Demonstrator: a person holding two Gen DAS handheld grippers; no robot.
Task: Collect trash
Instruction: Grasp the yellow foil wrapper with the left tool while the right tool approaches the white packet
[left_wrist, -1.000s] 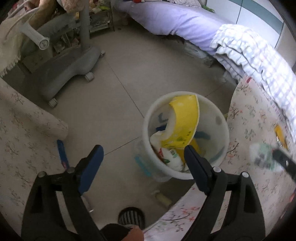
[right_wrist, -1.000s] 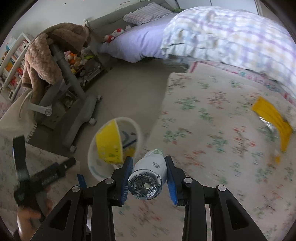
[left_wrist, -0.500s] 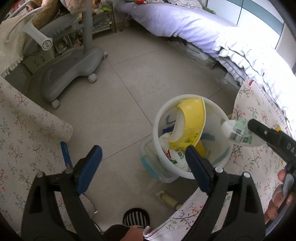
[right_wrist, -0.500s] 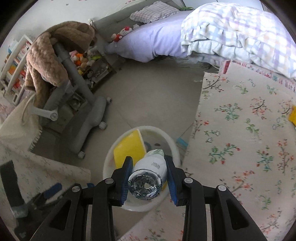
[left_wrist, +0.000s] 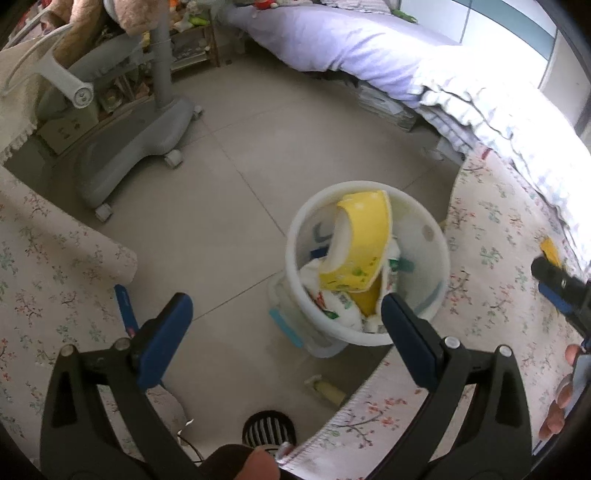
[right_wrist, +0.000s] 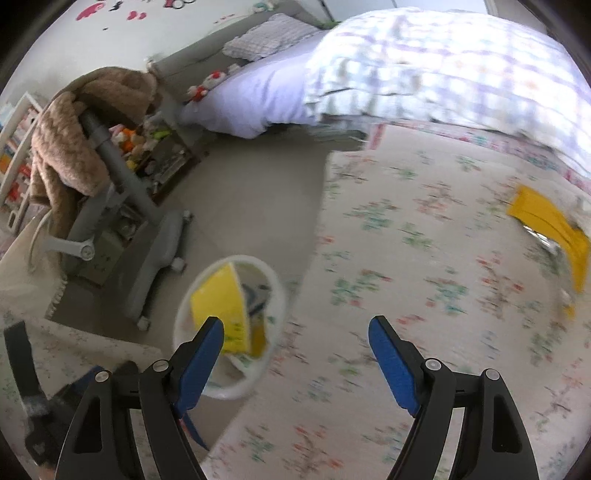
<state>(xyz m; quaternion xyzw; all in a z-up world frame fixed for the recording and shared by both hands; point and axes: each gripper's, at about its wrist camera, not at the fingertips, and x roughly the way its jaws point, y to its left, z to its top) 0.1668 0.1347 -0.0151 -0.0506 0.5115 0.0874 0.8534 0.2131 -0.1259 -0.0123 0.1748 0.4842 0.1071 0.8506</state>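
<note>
A white bin (left_wrist: 437, 236) stands on the tile floor and holds a yellow paper bowl (left_wrist: 364, 236) and white-and-green wrappers (left_wrist: 340, 306). My left gripper (left_wrist: 286, 308) hovers just in front of the bin, its jaws opening wide with nothing between them. In the left wrist view my right gripper (left_wrist: 554, 286) is at the right edge, over the floral rug. In the right wrist view my right gripper (right_wrist: 295, 326) is opening with nothing between its blue pads (right_wrist: 388, 354); the bin (right_wrist: 279, 291) sits at lower left. A yellow wrapper (right_wrist: 550, 225) lies on the rug at far right.
A grey chair base on castors (left_wrist: 136, 147) stands at left, and a bed with a checked quilt (left_wrist: 480, 110) is behind. The floral rug (left_wrist: 498, 240) covers the right side, with a rolled rug edge (left_wrist: 55, 258) at left. A clear container (left_wrist: 291, 328) leans on the bin, a small tube (left_wrist: 327, 389) lies nearby.
My right gripper held a small white bottle over the bin; now its jaws have sprung apart, the bottle is gone from them, and it has swung right. Left jaws widened slightly.
</note>
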